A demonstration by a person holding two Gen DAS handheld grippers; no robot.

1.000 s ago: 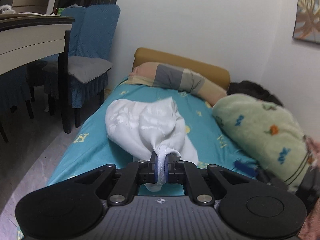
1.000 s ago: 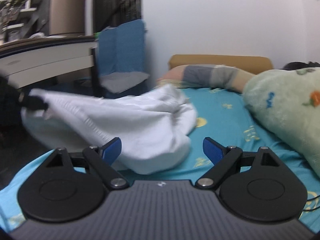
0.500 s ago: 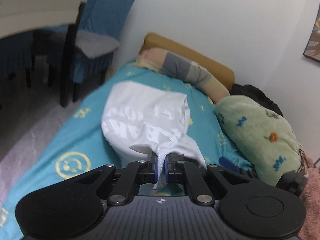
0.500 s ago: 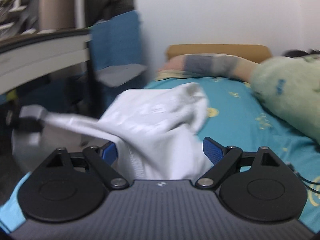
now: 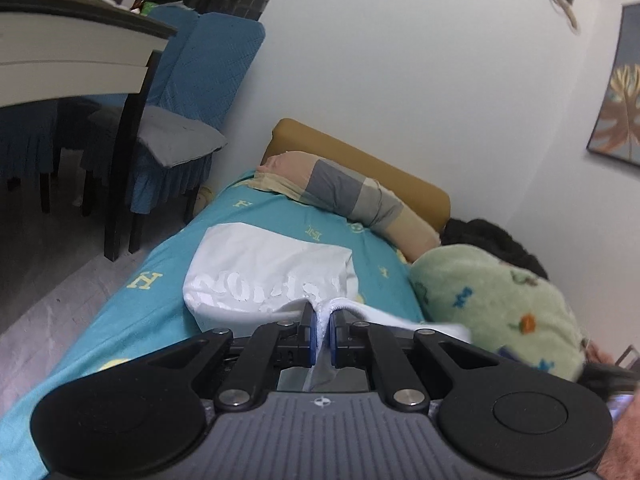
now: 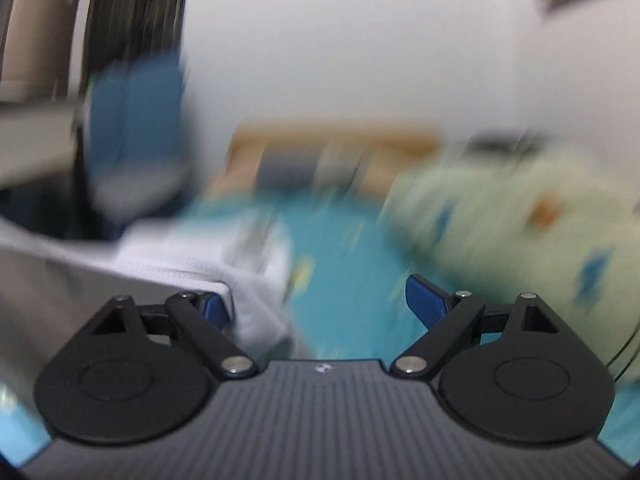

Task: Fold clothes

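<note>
On teal bed (image 5: 168, 292), left gripper (image 5: 320, 330) jaws clamping white garment (image 5: 264, 276) hem, right gripper (image 6: 320, 312) jaws wide, view blurred

A striped pillow (image 5: 352, 196) is lying at the bed's (image 5: 168, 276) headboard; a green blanket (image 5: 500, 304) is sitting just beside it.

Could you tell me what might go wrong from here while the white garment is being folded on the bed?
1. The left gripper pinches only a narrow hem of the white garment; a pull could slip it free.
2. The right gripper is open, with cloth beside one pad but not clamped, so the garment may sag or bunch unevenly.
3. The green blanket lies close beside the garment on the bed; spreading the cloth could snag or overlap it.
</note>
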